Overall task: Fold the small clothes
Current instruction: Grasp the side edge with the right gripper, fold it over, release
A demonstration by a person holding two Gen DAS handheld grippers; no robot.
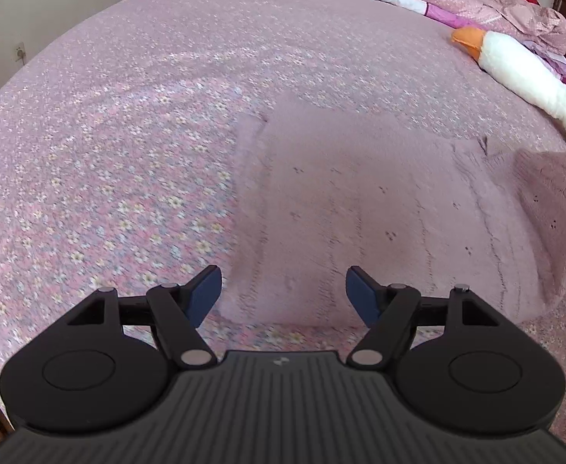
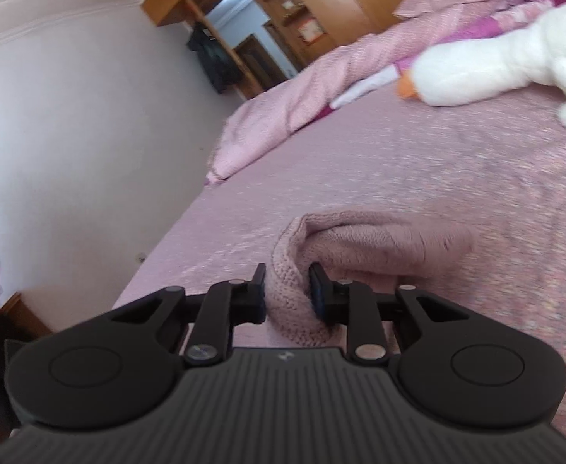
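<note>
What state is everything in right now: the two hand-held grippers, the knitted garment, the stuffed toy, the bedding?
Left hand-held gripper: open, holding nothing.
Right hand-held gripper: shut on the sweater.
Pink knitted sweater: mostly flat, right edge lifted.
White plush goose: lying on the bed.
Quilt: bunched along the bed's far end.

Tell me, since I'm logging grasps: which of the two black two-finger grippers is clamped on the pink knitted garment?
The right gripper: its jaws pinch a bunched fold of the pink knitted garment. The left gripper is wide open, holding nothing.

dusty pink knit garment [image 1: 341, 201] on pink floral bedspread [image 1: 108, 147]. white plush goose [image 1: 522, 73], orange beak. pink checked duvet [image 2: 302, 89].
</note>
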